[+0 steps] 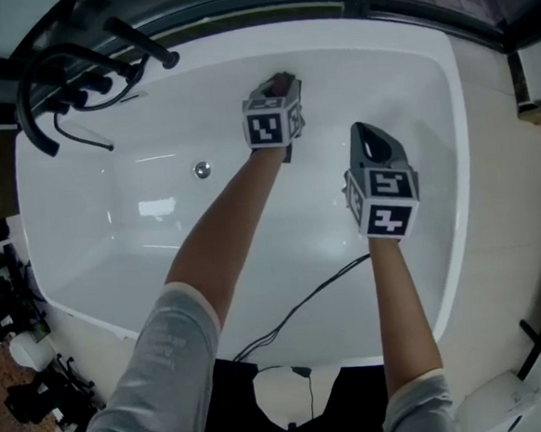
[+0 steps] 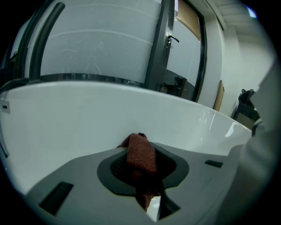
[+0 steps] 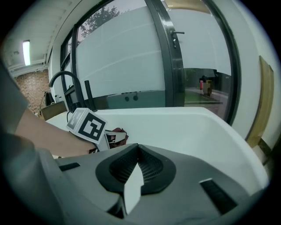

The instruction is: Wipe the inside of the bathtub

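Left gripper (image 2: 139, 148): jaws clenched on a folded reddish-brown cloth (image 2: 142, 154), which protrudes beyond the jaw tips. The cloth end sits at the far inner wall of the white bathtub (image 2: 66, 125); contact cannot be confirmed.

Right gripper (image 3: 137, 148): jaws closed together, nothing between them. It hangs over the tub interior, to the right of the left gripper and apart from it.

The drain (image 1: 202, 169) lies left of both grippers. A black faucet (image 1: 73, 81) stands at the tub's far left corner.
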Motion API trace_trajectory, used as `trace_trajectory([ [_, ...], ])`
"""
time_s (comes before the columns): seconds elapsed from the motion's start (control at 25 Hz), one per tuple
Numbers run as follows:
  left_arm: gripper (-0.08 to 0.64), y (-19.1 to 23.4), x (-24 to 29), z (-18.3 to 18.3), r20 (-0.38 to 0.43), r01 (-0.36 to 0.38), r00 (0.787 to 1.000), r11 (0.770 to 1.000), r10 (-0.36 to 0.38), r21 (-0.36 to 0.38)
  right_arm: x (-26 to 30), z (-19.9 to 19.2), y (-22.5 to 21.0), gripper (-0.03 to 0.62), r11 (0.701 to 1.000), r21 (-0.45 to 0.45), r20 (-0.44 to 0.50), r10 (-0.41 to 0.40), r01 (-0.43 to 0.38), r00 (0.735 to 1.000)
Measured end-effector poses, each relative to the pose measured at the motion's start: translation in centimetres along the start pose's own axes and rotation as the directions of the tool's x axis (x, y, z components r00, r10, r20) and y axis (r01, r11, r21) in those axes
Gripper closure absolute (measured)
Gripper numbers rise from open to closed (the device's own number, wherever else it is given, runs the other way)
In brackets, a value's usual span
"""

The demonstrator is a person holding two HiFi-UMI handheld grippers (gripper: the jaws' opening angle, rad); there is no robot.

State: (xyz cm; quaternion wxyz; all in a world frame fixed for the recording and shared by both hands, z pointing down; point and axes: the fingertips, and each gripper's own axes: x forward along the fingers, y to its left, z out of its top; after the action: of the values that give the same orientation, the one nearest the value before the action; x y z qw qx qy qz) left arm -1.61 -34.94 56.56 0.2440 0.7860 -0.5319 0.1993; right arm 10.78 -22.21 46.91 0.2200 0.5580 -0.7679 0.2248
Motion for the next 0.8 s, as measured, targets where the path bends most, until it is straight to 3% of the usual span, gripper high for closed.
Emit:
trace_trajectory([
  [0.44, 0.469, -0.6, -8.5, 10.9, 0.093, -0.011, 0.996, 0.999, 0.007, 0.04, -8.8, 6.2, 1.2, 0.586, 1.0, 0.0, 0.031, -0.029, 0.029, 0.999],
  [0.8, 0.469, -2.4, -26.4, 17.3, 0.121, 0.101, 0.985, 0.98, -0.123, 0.174, -19.2, 9.7, 6.6, 0.586, 0.999, -0.023, -0.02, -0.038, 0.038, 0.999],
])
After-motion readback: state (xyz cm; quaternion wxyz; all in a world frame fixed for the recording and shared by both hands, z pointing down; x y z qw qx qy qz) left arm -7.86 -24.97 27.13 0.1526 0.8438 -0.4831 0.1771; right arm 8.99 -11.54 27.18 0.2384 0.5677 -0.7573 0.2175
